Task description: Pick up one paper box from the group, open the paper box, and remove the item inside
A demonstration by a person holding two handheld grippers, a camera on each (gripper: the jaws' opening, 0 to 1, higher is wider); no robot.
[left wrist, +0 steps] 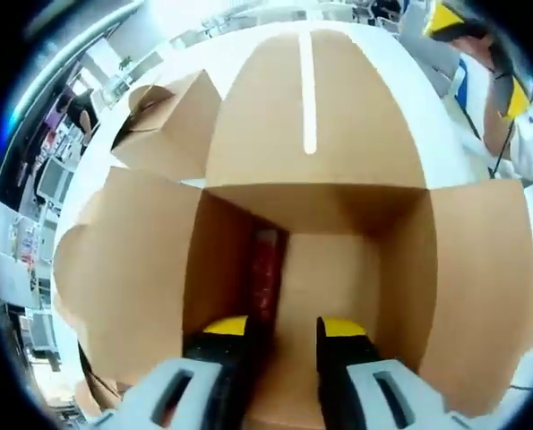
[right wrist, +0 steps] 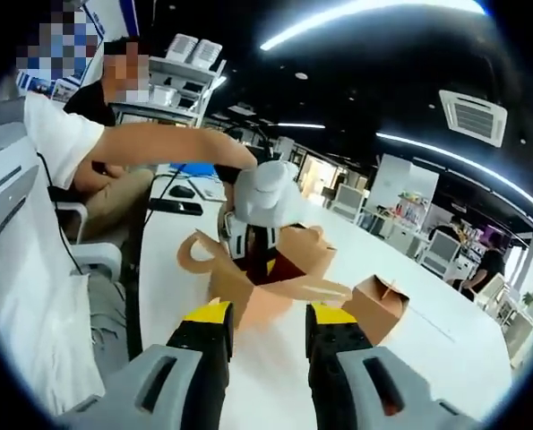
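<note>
Two paper boxes on the white worktop. The open box is the landmark; the second box, smaller and with its top flaps folded shut, stands on the worktop just beside it, apart from it.

Open box: four flaps counted in the left gripper view, all spread outward; the far flap carries one pale strip down its middle. One item inside, dark red, standing against an inner wall of the box. Its lower end is behind the left gripper's jaws, and its shape and label are too blurred to make out.

Left gripper: reaches down into the mouth of the open box, two yellow-tipped jaws parted with a bare gap between them, nothing gripped. In the right gripper view this gripper shows from outside as a pale housing over the open box, held by a person's hand; its jaw tips are hidden inside the box there.

Right gripper: hangs short of the open box, above the worktop, jaws apart, holding nothing.

One person's arm, in a white sleeve, stretches over to the open box. The near wall of the open box is cut off behind the left gripper's jaws. The box floor is in shadow and hard to read.
</note>
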